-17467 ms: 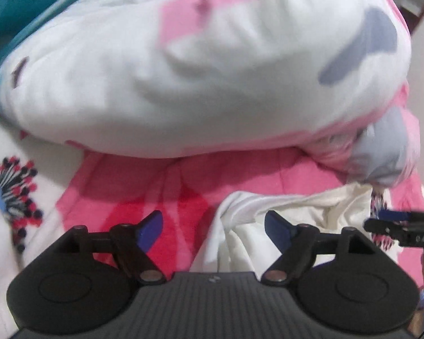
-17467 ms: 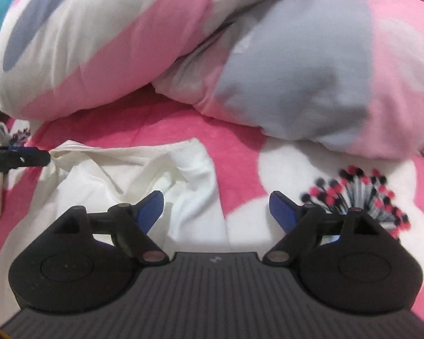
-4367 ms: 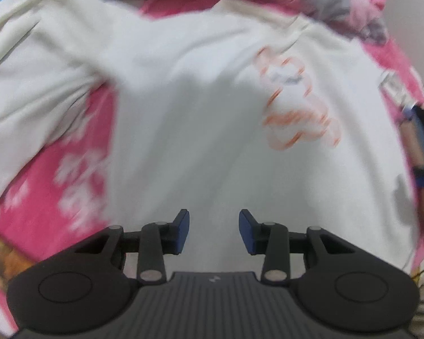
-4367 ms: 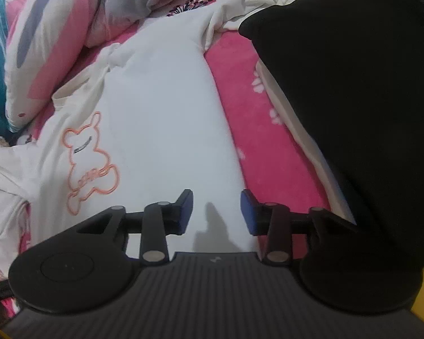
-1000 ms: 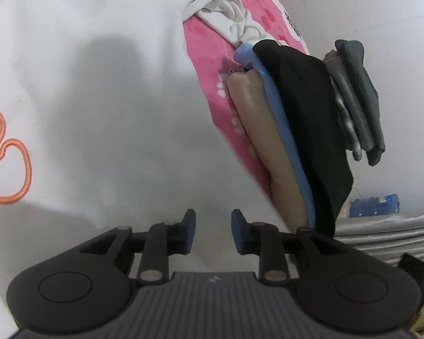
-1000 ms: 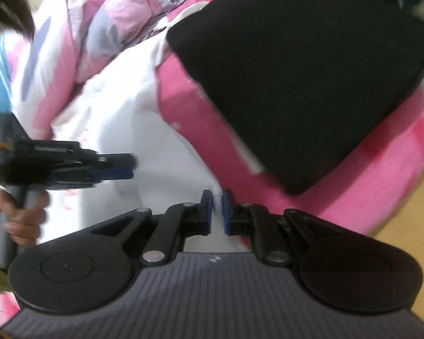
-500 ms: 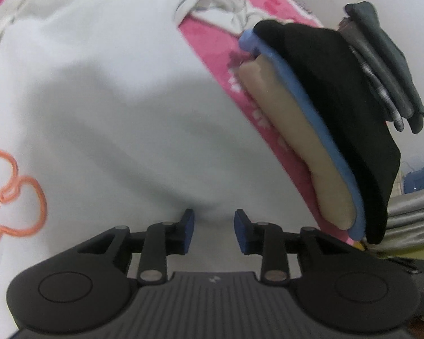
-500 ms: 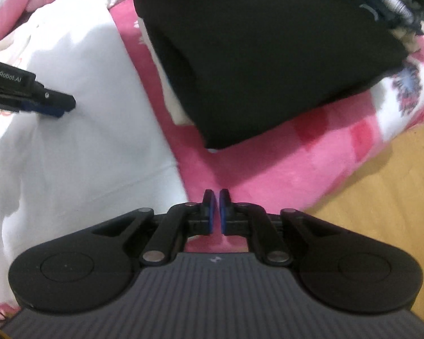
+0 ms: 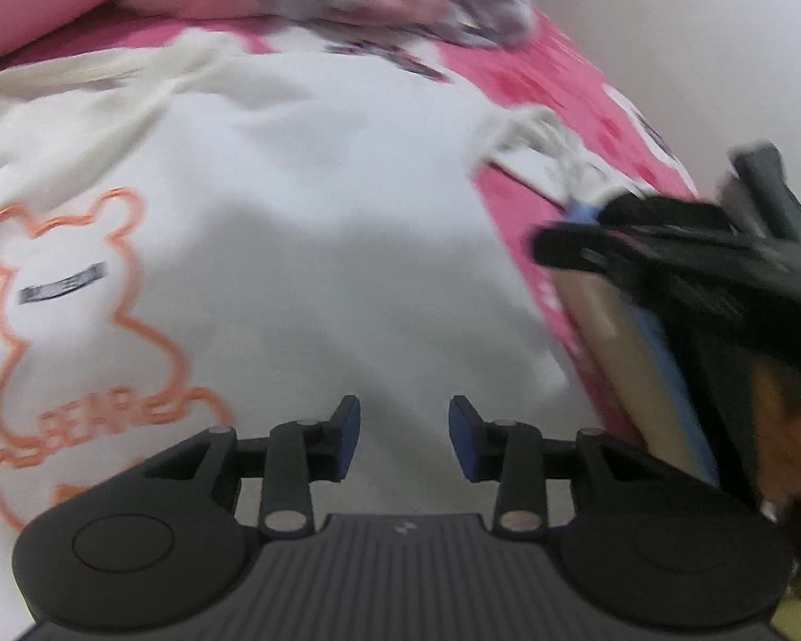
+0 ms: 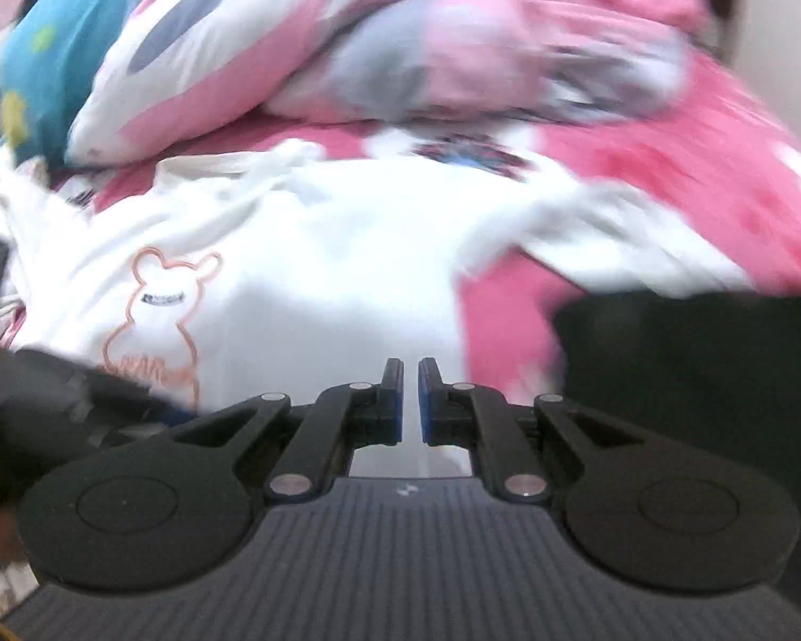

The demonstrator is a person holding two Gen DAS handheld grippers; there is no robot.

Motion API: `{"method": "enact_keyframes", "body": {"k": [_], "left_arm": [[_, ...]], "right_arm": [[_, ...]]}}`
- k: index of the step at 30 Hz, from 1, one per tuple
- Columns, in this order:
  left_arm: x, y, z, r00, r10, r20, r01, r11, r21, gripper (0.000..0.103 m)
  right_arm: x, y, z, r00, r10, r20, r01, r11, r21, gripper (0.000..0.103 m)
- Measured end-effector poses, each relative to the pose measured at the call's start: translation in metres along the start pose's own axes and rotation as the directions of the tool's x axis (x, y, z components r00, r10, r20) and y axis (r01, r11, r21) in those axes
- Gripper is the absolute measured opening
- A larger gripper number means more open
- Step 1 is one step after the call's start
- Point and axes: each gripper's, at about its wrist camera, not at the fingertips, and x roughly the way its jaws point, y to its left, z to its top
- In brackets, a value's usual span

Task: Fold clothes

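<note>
The pink flowered bedsheet point(image 9: 528, 91) now fills more of both views, the rumpled pink-and-grey quilt point(image 10: 400, 48) back at twelve o'clock. The white bear-print sweatshirt point(image 9: 315, 245) lies spread flat, centre. The folded black garment point(image 10: 694, 363) has slid to three o'clock. The left gripper point(image 9: 405, 430) is opening, wider than before, empty; the right gripper point(image 10: 410, 400) stays nearly closed, empty.
</note>
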Motion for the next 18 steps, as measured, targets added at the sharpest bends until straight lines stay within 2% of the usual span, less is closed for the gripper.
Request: {"method": "enact_keyframes", "body": {"k": [1,3,6,8,10,11,13,16,18], "left_arm": [[0.0,0.008,0.0,1.0,0.009,0.003,-0.009,1.0,-0.024,0.039],[0.007,0.022,-0.003,1.0,0.011,-0.007,-0.012,0.997,-0.076,0.041],[0.012,0.037,-0.01,1.0,0.0,0.0,0.0,0.991,-0.136,0.043],[0.009,0.038,-0.009,1.0,-0.001,0.018,0.003,0.988,-0.155,0.045],[0.005,0.039,-0.009,0.999,0.0,0.037,0.006,0.985,-0.174,0.045],[-0.001,0.042,-0.008,0.998,0.015,0.054,-0.004,0.983,-0.185,0.045],[-0.013,0.05,-0.007,0.995,0.044,0.086,-0.025,0.978,-0.209,0.045],[-0.034,0.07,0.003,0.982,0.118,0.147,-0.074,0.959,-0.273,0.045],[-0.053,0.093,0.011,0.963,0.181,0.199,-0.107,0.936,-0.336,0.046]], "right_arm": [[0.017,-0.002,0.009,0.999,0.039,-0.023,-0.039,0.999,0.003,0.005],[0.045,-0.008,0.018,0.996,0.067,-0.065,-0.067,0.998,0.008,0.005],[0.059,-0.028,0.019,0.99,-0.033,-0.135,0.042,0.997,0.066,0.0],[0.066,-0.042,0.019,0.977,-0.104,-0.185,0.124,0.987,0.104,0.0],[0.055,-0.034,0.027,0.97,-0.187,-0.153,0.195,0.98,0.038,0.006],[0.048,-0.029,0.032,0.978,-0.171,-0.12,0.174,0.984,0.023,0.006],[0.043,-0.019,0.042,0.994,-0.07,-0.08,0.073,0.997,0.029,0.006],[0.061,0.0,0.059,0.998,0.047,-0.051,-0.05,0.997,-0.051,0.006],[0.078,0.01,0.073,0.995,0.09,-0.047,-0.093,0.993,-0.066,0.006]]}}
